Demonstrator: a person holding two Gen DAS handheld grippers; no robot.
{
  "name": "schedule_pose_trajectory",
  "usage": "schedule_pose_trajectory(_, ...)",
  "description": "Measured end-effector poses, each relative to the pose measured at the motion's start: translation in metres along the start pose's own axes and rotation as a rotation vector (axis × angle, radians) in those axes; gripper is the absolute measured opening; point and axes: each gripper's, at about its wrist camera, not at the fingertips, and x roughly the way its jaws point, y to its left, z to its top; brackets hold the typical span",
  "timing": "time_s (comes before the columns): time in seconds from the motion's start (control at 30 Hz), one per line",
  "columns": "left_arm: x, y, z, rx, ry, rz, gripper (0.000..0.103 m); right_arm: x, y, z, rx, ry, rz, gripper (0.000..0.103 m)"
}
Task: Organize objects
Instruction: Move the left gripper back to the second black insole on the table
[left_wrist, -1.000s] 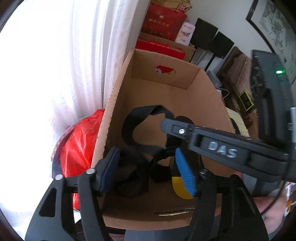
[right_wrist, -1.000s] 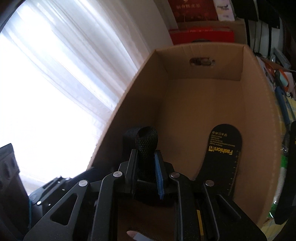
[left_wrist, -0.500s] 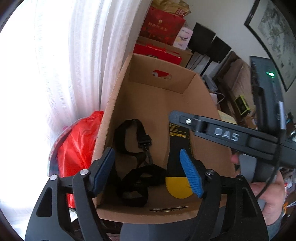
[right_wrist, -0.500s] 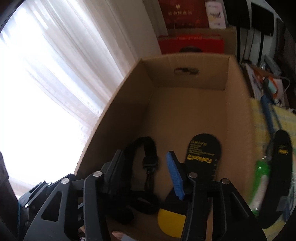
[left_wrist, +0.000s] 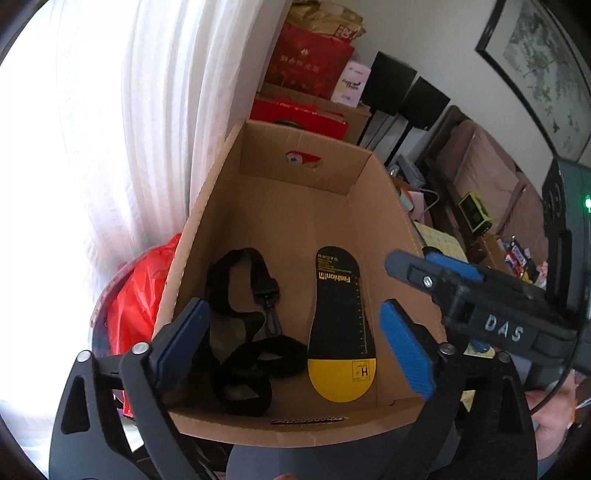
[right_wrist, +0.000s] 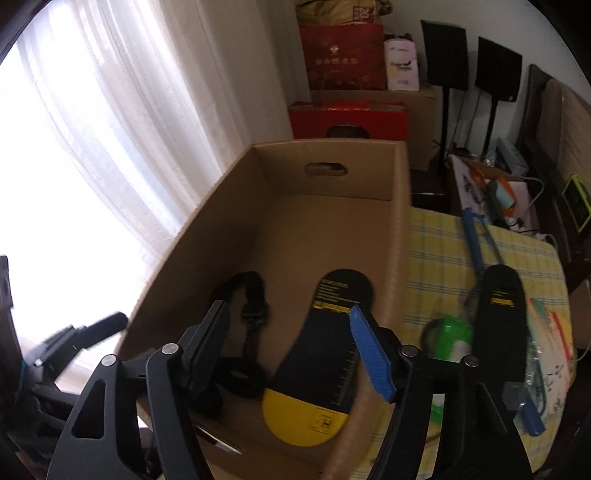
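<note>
Inside corrugated cardboard box (left_wrist: 295, 206): coiled woven black strap (left_wrist: 243, 332), flat black-yellow insole (left_wrist: 341, 332); both hand-held grippers (left_wrist: 291, 347) (right_wrist: 291, 347) opening, empty.

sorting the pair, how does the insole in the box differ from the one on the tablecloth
The insole in the box lies on the cardboard floor beside a black strap, its yellow heel showing. The insole on the tablecloth lies outside, on yellow checked cloth, its heel hidden behind the right gripper. Both are black with yellow print.

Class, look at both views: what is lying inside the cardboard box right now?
Inside the cardboard box lie a black strap and a black-and-yellow insole, side by side on its floor. The near corners are covered by gripper fingers, so anything there cannot be seen.
</note>
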Motion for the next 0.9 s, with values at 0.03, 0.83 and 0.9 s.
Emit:
schedule_pose_trajectory(0.03, -0.001, -0.002, 0.001, 0.005, -0.009, 0.007, 0.096, -0.004, -0.003, -0.002, -0.001, -0.007, -0.009, 0.073)
schedule_pose_trajectory(0.83, 0.008, -0.093, -0.014, 0.170, -0.031, 0.029, 0.103, -0.076, -0.091, -0.055, 0.046, -0.084, -0.186, 0.103)
schedule_pose_trajectory(0.9, 0.010, -0.099, -0.015, 0.173, -0.031, 0.027, 0.103, -0.081, -0.096, -0.058, 0.054, -0.086, -0.189, 0.103)
